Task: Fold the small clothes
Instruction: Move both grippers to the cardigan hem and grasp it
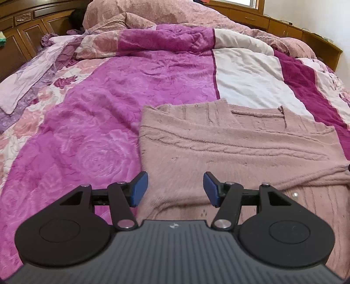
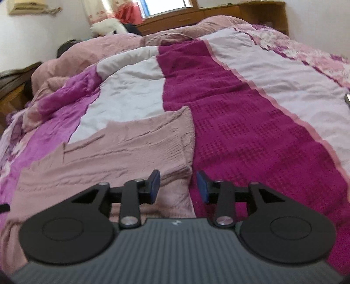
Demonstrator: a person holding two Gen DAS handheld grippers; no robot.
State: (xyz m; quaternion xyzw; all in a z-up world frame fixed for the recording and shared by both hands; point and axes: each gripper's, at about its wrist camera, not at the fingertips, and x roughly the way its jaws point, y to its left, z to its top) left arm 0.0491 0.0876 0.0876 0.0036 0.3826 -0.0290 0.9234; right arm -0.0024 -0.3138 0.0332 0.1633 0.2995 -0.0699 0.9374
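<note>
A fuzzy dusty-pink knit sweater [image 1: 240, 153] lies flat on the bed, partly folded, with a sleeve laid across its near part. It also shows in the right wrist view [image 2: 113, 157]. My left gripper [image 1: 175, 189] is open and empty, hovering over the sweater's near left edge. My right gripper [image 2: 178, 185] is open and empty, over the sweater's right edge where it meets the dark magenta blanket stripe [image 2: 251, 131].
The bed is covered by a quilt with purple-pink [image 1: 91, 135], white [image 1: 247, 76] and dark magenta panels. Rumpled pink bedding [image 1: 142, 13] is heaped at the far end. Wooden cabinets [image 1: 24, 32] stand behind. A small shiny object [image 2: 347, 99] lies at the right edge.
</note>
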